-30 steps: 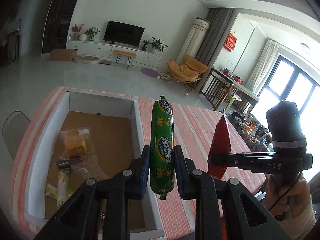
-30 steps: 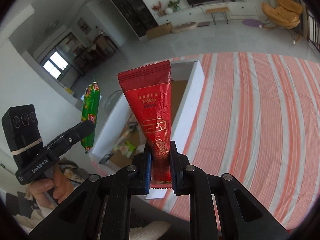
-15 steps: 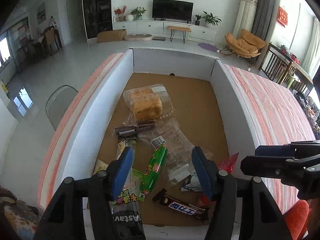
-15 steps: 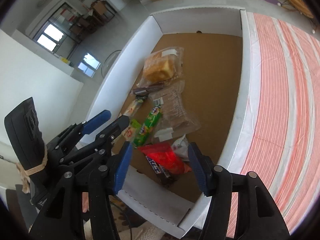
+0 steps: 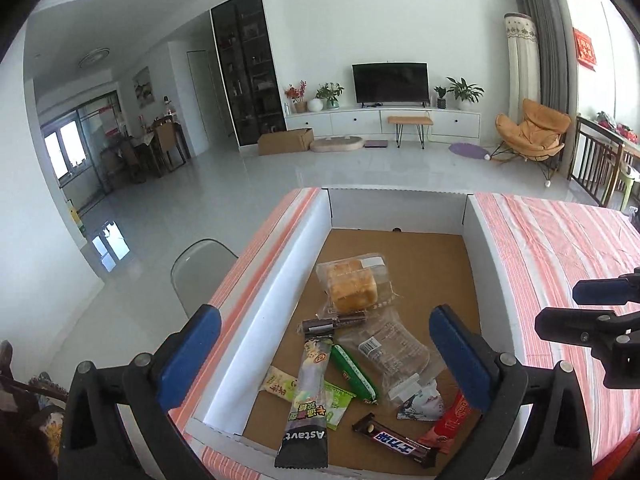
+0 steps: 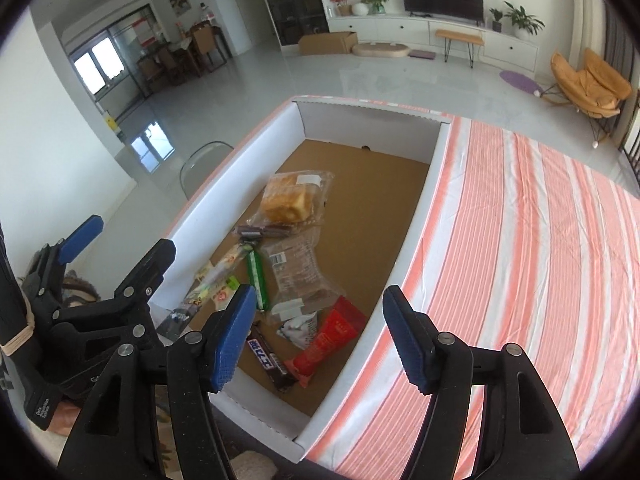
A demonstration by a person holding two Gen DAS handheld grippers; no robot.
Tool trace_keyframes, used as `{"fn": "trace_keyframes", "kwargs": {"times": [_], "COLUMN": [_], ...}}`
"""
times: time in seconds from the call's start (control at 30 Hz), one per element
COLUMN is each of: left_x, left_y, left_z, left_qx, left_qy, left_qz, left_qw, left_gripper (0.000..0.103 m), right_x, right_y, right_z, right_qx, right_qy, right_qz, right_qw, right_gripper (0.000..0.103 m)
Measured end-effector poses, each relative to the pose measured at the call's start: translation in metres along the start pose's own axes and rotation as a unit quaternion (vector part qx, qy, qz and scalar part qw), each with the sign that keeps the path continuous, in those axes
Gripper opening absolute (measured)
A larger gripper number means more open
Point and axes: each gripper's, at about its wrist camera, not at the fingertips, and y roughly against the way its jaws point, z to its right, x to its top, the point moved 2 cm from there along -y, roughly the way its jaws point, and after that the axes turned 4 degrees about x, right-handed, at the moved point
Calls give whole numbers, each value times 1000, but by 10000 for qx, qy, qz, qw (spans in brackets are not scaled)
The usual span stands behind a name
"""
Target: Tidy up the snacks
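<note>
The left gripper (image 5: 324,364), with blue-padded fingers, was held wide apart and empty at the bottom of its frame; the right gripper (image 6: 320,336) was likewise spread and empty. Below them, a white-walled cardboard box (image 5: 276,308) was seen on a pink-striped tablecloth (image 6: 520,240). Inside it, at lower centre, a green sausage stick (image 5: 354,372) and a red foil packet (image 6: 328,340) were laid among other snacks.

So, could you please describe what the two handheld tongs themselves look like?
Both are black plastic frames with triangular cut-outs and silver screws. The left tongs and the right tongs carry blue, finely ribbed pads. In the right wrist view the left unit's black handle has faint white lettering and a tan rubber band round it.
</note>
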Motion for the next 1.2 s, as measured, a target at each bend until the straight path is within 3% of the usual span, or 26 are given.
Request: {"fn": "trace_keyframes", "kwargs": {"times": [0.23, 0.77, 1.2], "left_x": [-23, -39, -44], "left_y": [3, -1, -10], "left_z": [-5, -17, -28], "left_qx": [-316, 82, -52], "left_qy": [1, 76, 236], "left_qz": [-727, -927, -1138], "left_qw": [9969, 9956, 9932], "left_gripper": [103, 103, 103], "right_x": [-35, -46, -43], "right_y": [-2, 3, -3], "right_z": [-11, -36, -50], "right_qx": [35, -240, -359], "right_qy": [2, 94, 307], "right_qz": [-362, -236, -229], "right_qw": [9993, 9994, 9986], "right_gripper": [72, 72, 72]}}
